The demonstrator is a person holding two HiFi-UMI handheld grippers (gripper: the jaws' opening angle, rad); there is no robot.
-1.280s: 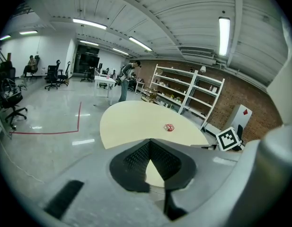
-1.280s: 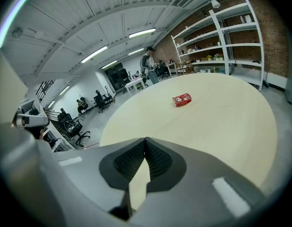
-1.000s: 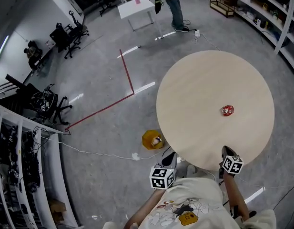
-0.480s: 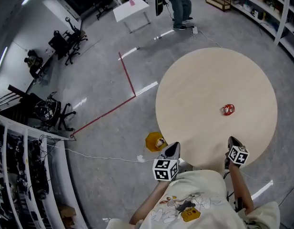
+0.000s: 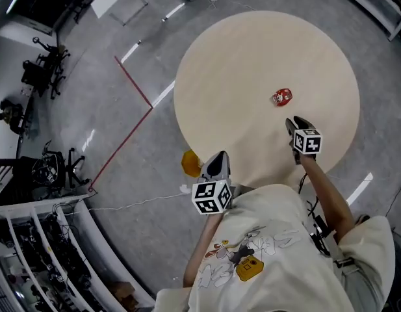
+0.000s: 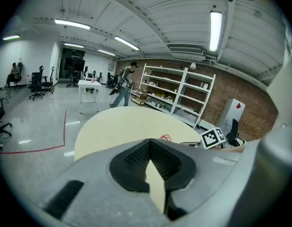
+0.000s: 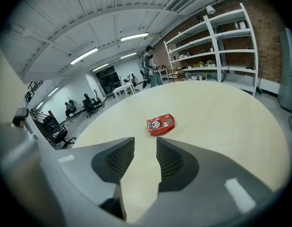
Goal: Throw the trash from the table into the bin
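One wrapper (image 7: 160,125) — beyond tool (image 7: 145,148) (opening, empty)

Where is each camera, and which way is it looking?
Head view: on the person's head, looking steeply down at the round table, red snack packet and yellow bin; shows left claw, right claw, shirt, right arm.
Left gripper view: on the left claw, looking across the table toward shelves; shows its jaws together.
Right gripper view: on the right claw, facing the packet; its jaws, just opening, hold nothing.
Shared: all three show the packet on the table.
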